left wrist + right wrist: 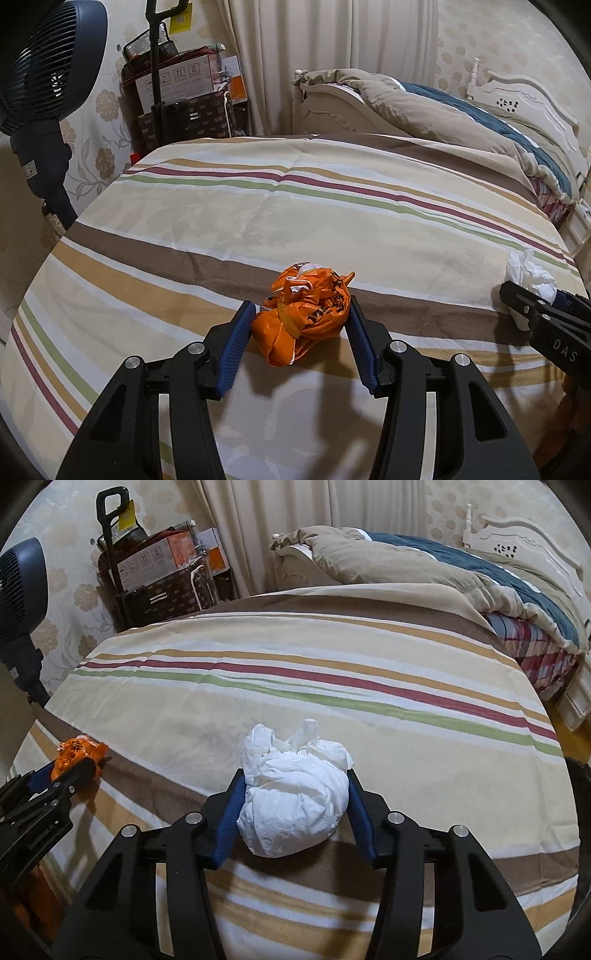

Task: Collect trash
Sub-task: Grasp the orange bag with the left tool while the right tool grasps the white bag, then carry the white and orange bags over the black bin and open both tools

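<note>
A crumpled orange plastic bag (304, 314) sits between the blue pads of my left gripper (301, 314), which is shut on it just above the striped bed cover (258, 206). A crumpled white tissue wad (295, 794) sits between the pads of my right gripper (295, 790), which is shut on it. In the left wrist view the right gripper (546, 321) and the tissue (528, 277) show at the right edge. In the right wrist view the left gripper (48, 786) with the orange bag (79, 755) shows at the left edge.
A dark fan (48, 62) stands at the left of the bed. Stacked boxes and bags (181, 92) stand at the far corner by the curtain (332, 55). A second bed with a rumpled duvet (461, 110) lies at the back right.
</note>
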A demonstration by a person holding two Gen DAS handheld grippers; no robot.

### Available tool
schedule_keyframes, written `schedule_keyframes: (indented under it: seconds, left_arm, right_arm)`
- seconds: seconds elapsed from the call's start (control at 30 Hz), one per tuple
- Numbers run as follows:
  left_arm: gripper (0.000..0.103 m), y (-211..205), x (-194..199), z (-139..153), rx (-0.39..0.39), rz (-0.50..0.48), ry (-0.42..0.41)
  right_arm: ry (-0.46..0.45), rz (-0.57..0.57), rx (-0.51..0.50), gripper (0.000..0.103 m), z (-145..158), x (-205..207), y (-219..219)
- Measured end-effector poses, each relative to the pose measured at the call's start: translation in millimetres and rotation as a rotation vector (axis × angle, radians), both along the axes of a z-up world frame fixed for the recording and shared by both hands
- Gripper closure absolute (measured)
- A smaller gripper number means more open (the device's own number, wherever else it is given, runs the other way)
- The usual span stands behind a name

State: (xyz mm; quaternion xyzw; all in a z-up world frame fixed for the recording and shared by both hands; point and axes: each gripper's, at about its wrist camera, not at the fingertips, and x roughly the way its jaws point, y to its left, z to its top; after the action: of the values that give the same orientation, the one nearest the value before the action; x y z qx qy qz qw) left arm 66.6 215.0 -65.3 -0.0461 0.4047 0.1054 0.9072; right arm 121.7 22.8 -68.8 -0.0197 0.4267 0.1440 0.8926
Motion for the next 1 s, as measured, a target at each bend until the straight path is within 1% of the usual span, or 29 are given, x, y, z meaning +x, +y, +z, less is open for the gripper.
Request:
schedule_keyframes:
  seconds: [0.17,0.37,0.67,1.0]
  left_arm:
    - [0.052,-11.6,-4.0,1.3,-0.003,-0.024,-0.002]
    - [0.052,-36.3,-9.7,3.8,-0.011,-0.063,-0.011]
    - [0.052,-76.3,-19.0,3.6,-0.011,-0.135,-0.013]
    - [0.052,-117.6,-27.9,3.9,-0.012,-0.204,-0.018]
  right_arm:
    - [-0.006,0.004,-0.001,0.054,1.8,-12.0,-9.6]
    - [-0.018,-0.007,-0.005,0.054,4.3,-28.6,-28.9]
    - [-0.029,-0.05,-0.004,0.054,5.2,-53.4,-66.6]
    - [-0.035,-0.104,0.009,0.054,6.3,-70.0,-102.6]
